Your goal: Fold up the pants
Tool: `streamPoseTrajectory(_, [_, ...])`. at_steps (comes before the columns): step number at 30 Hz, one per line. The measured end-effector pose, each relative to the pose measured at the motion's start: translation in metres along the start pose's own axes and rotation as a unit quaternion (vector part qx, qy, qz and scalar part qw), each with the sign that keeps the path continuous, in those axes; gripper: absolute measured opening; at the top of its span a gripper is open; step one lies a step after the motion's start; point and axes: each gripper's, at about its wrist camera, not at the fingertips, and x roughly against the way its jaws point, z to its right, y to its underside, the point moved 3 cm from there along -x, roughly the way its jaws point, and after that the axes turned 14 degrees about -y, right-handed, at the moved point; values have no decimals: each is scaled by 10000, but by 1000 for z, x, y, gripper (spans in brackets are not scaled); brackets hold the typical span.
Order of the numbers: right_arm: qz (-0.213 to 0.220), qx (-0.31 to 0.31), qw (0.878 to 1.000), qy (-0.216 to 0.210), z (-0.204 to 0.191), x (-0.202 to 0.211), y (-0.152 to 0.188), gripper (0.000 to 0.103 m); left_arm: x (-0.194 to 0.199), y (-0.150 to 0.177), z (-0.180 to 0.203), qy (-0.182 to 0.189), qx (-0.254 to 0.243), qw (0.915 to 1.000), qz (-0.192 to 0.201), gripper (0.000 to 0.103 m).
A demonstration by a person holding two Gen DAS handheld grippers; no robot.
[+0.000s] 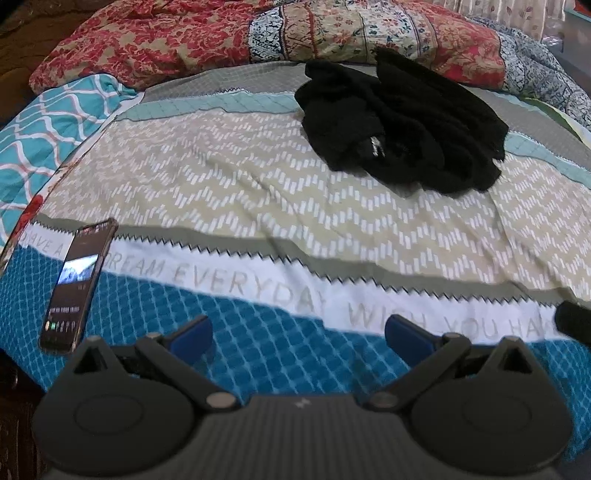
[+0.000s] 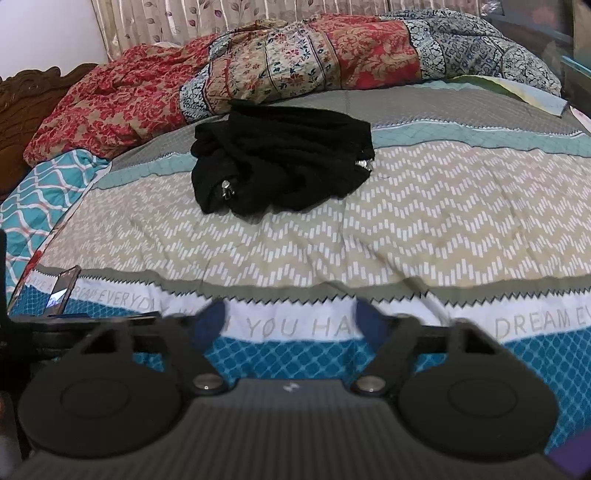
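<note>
Both grippers, left (image 1: pixel 298 334) and right (image 2: pixel 290 320), hang spread, short of the crumpled pants (image 1: pixel 402 122); grabbing one layer risks dragging the heap.

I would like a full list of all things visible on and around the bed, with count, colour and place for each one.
pants: one, black, crumpled in a heap on the far middle of the bed, zip pulls showing.
bedspread: one, beige zigzag, teal and white bands with grey lettering, covering the bed.
quilt: one, red, cream and blue floral, bunched along the far edge.
pillow: one, teal with white lattice, far left.
phone: one, dark, screen lit, near left of the bed.
curtain: one, beige with leaf print, behind the bed.
headboard: one, carved brown wood, left.
left gripper: one, black with blue fingers, open, empty.
right gripper: one, same colours, open, empty.
</note>
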Motion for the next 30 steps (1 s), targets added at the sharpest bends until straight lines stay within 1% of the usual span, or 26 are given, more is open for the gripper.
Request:
streamPoseTrajectory(3, [220,-112,9997,-4,16,-5,-15,48,-6,-19,-9,26,77,9998,201,103])
streamPoseTrajectory(6, [408,61,9991,36,29,-18,-38,46,-13,-43,-16,18,166,9991,386,103])
streamPoseTrajectory(9, [528,240,9983,-69,41,-45,-67,47,-23,-63,-21,127,347,9985,411,103])
streamPoseTrajectory(11, [546,425,9976,-93,40,-67,-84,47,-29,-72,-23,164,429,9981,406,103])
streamPoseTrajectory(13, [540,740,9957,-114,36,-95,-105,53,-35,-77,-24,233,476,9979,364,103])
streamPoseTrajectory(14, [566,895,9943,-131,33,-108,-115,65,-39,-79,-23,262,480,9979,342,103])
streamPoseTrajectory(15, [605,1023,9928,-162,30,-122,-126,82,-42,-82,-22,275,473,9980,323,103])
streamPoseTrajectory(16, [635,1112,9916,-174,27,-133,-134,90,-46,-84,-22,280,463,9981,304,103])
streamPoseTrajectory(17, [656,1231,9900,-218,22,-147,-143,93,-49,-87,-20,291,457,9981,293,103])
streamPoseTrajectory(18, [605,1347,9888,-238,20,-157,-148,91,-53,-91,-17,321,445,9981,296,103])
streamPoseTrajectory(19, [449,1516,9873,-171,18,-170,-151,87,-57,-96,-14,345,412,9981,299,103])
streamPoseTrajectory(20, [242,1628,9863,-102,19,-178,-152,45,-62,-102,-9,347,364,9983,286,103])
streamPoseTrajectory(21, [-28,1655,9862,-57,22,-184,-154,12,-67,-108,-3,388,304,9984,280,103])
streamPoseTrajectory(22, [93,1502,9886,4,29,-176,-157,10,-72,-113,2,487,262,9981,285,103])
streamPoseTrajectory(23, [348,1418,9893,69,38,-160,-160,10,-79,-120,8,592,224,9977,260,103])
streamPoseTrajectory(25, [795,1346,9865,494,58,-127,-168,10,-94,-133,23,839,224,9961,171,103])
streamPoseTrajectory(27, [1161,999,9838,936,95,-84,-176,10,-113,-146,39,1006,240,9946,-2,101])
streamPoseTrajectory(28, [1333,786,9812,1157,116,-61,-180,10,-121,-151,46,1043,289,9941,-101,87])
streamPoseTrajectory(29, [1485,649,9770,1389,134,-43,-182,10,-130,-155,52,1056,318,9936,-232,75])
streamPoseTrajectory(30, [1716,546,9677,1765,157,-14,-186,10,-137,-157,57,1137,379,9918,-435,49])
